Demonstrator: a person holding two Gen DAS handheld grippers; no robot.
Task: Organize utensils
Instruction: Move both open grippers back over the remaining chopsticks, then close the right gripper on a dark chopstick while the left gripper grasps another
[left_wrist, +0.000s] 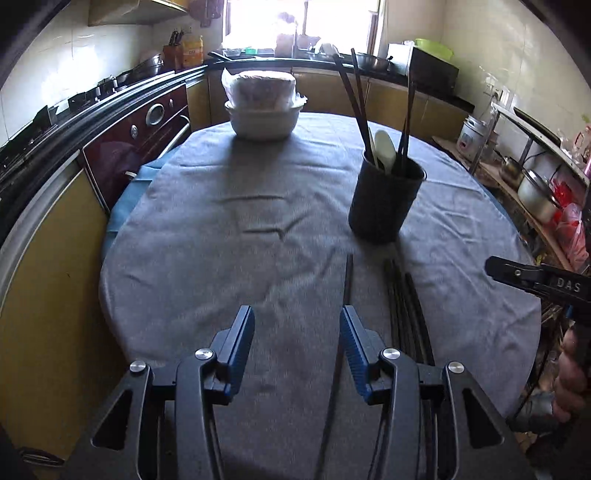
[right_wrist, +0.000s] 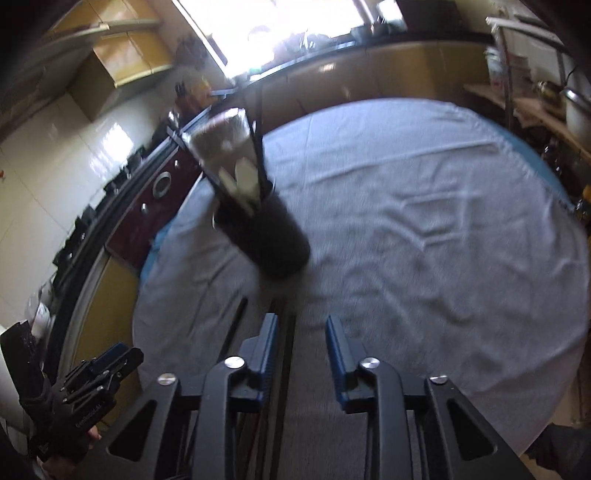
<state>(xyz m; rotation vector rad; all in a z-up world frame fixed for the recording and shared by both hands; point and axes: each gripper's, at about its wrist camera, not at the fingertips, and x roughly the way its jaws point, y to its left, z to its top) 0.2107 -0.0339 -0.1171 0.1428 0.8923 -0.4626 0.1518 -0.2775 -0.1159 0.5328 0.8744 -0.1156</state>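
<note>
**Partly sorted: some utensils potted, chopsticks left on the cloth**

Already the dark holder cup (left_wrist: 386, 201) standing right of centre in the left wrist view carries several dark chopsticks and a white spoon (left_wrist: 386, 149), so part of the tidying looks done. What remains lies below it in the frame: a single dark chopstick (left_wrist: 348, 280) and, just to its right, a small bundle of loose chopsticks (left_wrist: 404, 302), flat on the cloth and running toward the bottom edge.

The left gripper (left_wrist: 297, 350) fills the bottom of its view with its blue-padded jaws spread and nothing between them; the single chopstick passes by the right-hand pad, and whether it touches I cannot tell. In the blurred right wrist view, the right gripper (right_wrist: 301, 347) also has its jaws apart and empty, with the chopsticks running just beside and under its left-hand finger rather than in the gap. Judging by this, picking up the loose sticks is the step in hand, and none has been gripped.

A grey, creased tablecloth (left_wrist: 229, 229) covers the round table. At its far side, upper centre, sit stacked white bowls (left_wrist: 264, 118). Beyond is a small kitchen: a stove counter (left_wrist: 92, 99) along the left, a bright window (left_wrist: 295, 22) at the top, and pots on a shelf (left_wrist: 532, 184) at right.
</note>
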